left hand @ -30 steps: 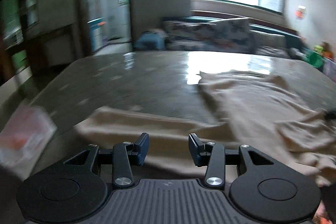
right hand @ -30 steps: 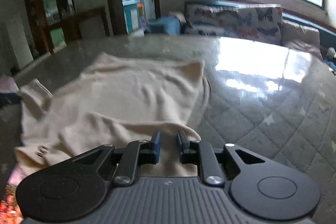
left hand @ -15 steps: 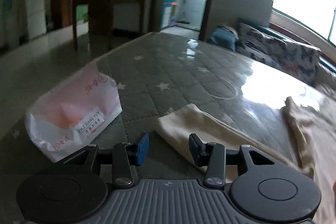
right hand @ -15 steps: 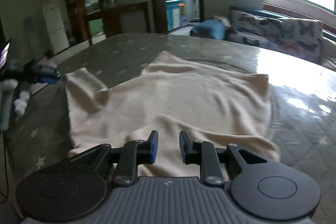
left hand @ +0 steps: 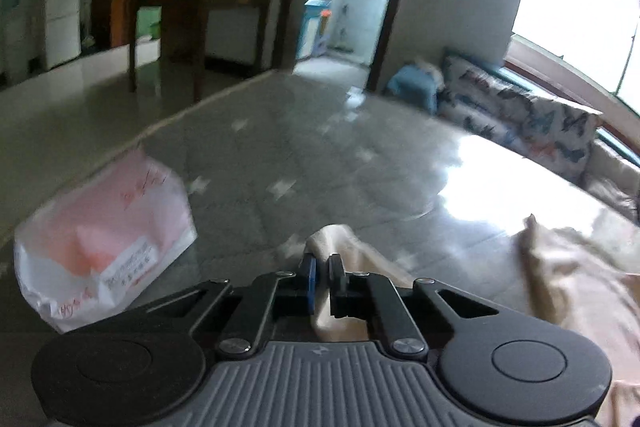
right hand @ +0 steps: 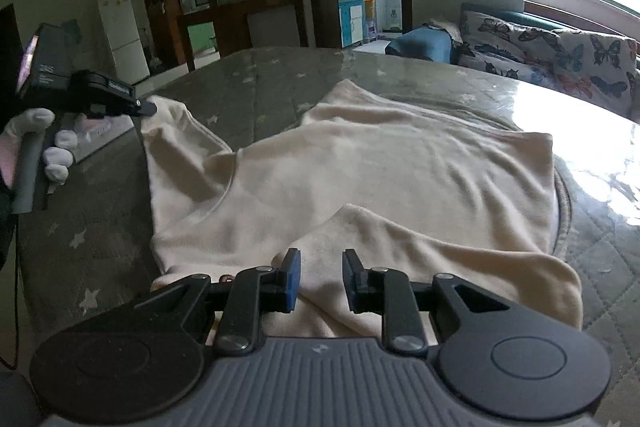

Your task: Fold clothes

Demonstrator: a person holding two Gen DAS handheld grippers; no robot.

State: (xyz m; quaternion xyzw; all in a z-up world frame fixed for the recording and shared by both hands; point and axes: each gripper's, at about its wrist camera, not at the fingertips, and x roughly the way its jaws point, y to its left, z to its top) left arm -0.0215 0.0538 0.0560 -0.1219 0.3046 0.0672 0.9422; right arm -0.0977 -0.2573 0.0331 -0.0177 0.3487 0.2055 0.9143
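Here the cream garment (right hand: 380, 163) lies spread on the quilted mattress (right hand: 260, 83) (grey, star-printed), its body flat in the middle and its two sleeves reaching outward, so its long axis runs sleeve to sleeve across the right wrist view. The left tongs (left hand: 320, 277) are clenched on the tip of the left sleeve (right hand: 176, 131): in the left wrist view cream cloth bunches between and just beyond the pads, and from the right wrist view the same tongs (right hand: 142, 107), held by a white-gloved hand (right hand: 36, 143), pinch that sleeve's far end at the garment's left edge. The right tongs (right hand: 320, 281) stand parted over the near sleeve (right hand: 440, 251), which lies folded across the garment's lower part; cloth sits under and between the pads, yet they do not appear to press it, so I read them as released. The coming move turns on this: the held sleeve stretches away from the body toward the left, so folding it means carrying its tip rightward, back over the body. The left hand already owns that end, while the right is nearer the hem. A pink-and-white bag (left hand: 104, 239) rests well left of the sleeve, clear of that path.
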